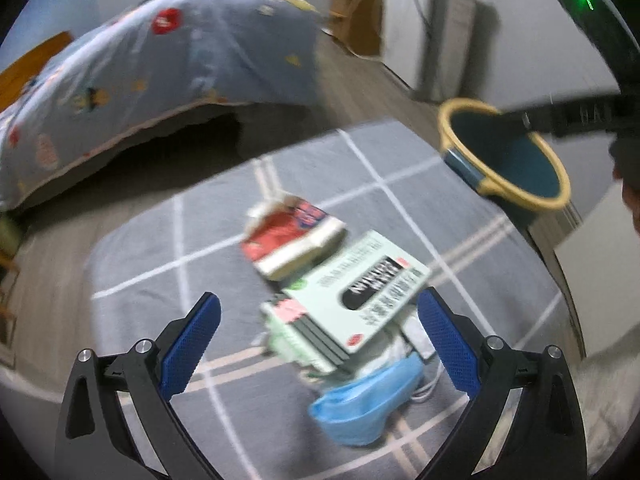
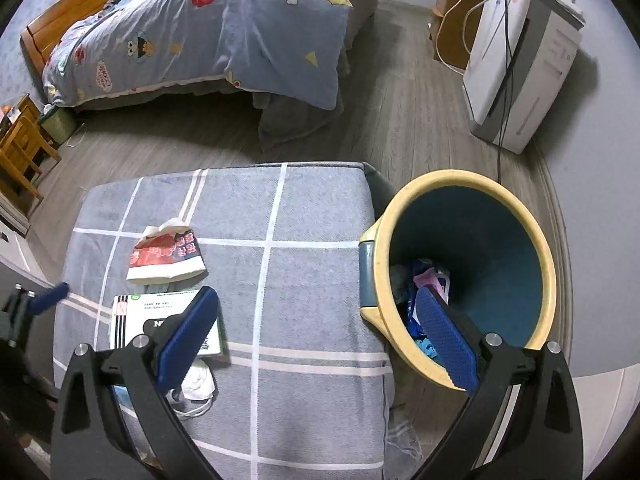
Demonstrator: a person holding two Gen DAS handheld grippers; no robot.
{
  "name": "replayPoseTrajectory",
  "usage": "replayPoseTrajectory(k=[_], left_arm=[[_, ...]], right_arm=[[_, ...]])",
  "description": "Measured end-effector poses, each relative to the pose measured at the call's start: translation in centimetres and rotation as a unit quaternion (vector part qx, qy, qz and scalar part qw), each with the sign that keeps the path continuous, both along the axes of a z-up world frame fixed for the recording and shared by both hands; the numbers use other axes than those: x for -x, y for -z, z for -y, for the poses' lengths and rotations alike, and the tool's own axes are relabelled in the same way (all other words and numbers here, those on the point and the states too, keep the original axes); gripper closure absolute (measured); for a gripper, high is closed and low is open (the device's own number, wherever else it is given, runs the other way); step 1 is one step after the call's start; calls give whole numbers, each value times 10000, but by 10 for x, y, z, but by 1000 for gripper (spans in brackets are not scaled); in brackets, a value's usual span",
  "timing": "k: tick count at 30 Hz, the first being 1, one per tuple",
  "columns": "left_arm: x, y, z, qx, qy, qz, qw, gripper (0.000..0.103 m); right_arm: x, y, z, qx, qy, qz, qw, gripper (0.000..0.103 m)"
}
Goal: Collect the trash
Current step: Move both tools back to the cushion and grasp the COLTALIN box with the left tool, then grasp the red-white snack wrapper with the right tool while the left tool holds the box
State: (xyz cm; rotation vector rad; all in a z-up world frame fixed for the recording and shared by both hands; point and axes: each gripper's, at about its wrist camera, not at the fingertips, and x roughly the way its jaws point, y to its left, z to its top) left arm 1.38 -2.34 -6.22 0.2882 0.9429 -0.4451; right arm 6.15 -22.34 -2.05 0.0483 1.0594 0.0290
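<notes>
On a grey checked cushion (image 2: 312, 208) lie a torn red and white packet (image 1: 292, 240), a pale green box (image 1: 352, 296), a blue face mask (image 1: 368, 400) and a white mask (image 2: 198, 384). My left gripper (image 1: 320, 344) hovers open just above the green box and the blue mask, holding nothing. My right gripper (image 2: 316, 338) is open and empty too; its right finger hangs over the rim of a blue bin with a yellow rim (image 2: 400, 216), which holds several scraps of trash (image 2: 424, 280). The packet (image 2: 168, 256) and the box (image 2: 132, 320) also show in the right wrist view.
The bin stands on the wood floor against the cushion's right side. A bed with a blue patterned quilt (image 2: 224, 28) lies beyond. A white appliance with cables (image 2: 516, 68) stands at the back right, and a wooden chair (image 2: 20, 152) at the left.
</notes>
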Motion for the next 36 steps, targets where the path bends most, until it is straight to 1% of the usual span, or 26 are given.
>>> replayPoseTrajectory(k=[3,6,11,16,17,21,24,26,31,33,36], left_arm=[[-4,18,15,-190,254,-156,9994,5],[-13,32,25,-353,454,-268,9980,5],[-30,50,31,-384,606,-594,9957,5],[-40,66,39,-566,828,-709,9924,5],[-42,67,40,-567,837,-719,9923,5],[-47,66,43,-509,791,-824,9922,11],[-51,65,43,-444,796,-925,9915,11],[-53,67,40,-411,699,-995,9917,11],[-49,62,41,-510,692,-864,9925,22],[-47,57,39,-454,666,-853,9931,25],[-42,47,35,-430,633,-733,9944,26]], right_arm=[[-2,4,8,-12,106,-60,9999,6],[-4,8,18,-146,244,-135,9995,6],[-9,13,27,-263,334,-180,9989,6],[-13,18,27,-288,250,-257,9989,6],[-14,19,28,-274,237,-267,9990,6],[-17,24,28,-253,207,-329,9989,6],[-18,24,29,-298,202,-338,9988,6],[-18,24,30,-353,221,-332,9986,6],[-17,22,27,-321,135,-311,9989,6],[-16,21,26,-316,130,-298,9990,6],[-16,20,25,-320,134,-290,9990,6]])
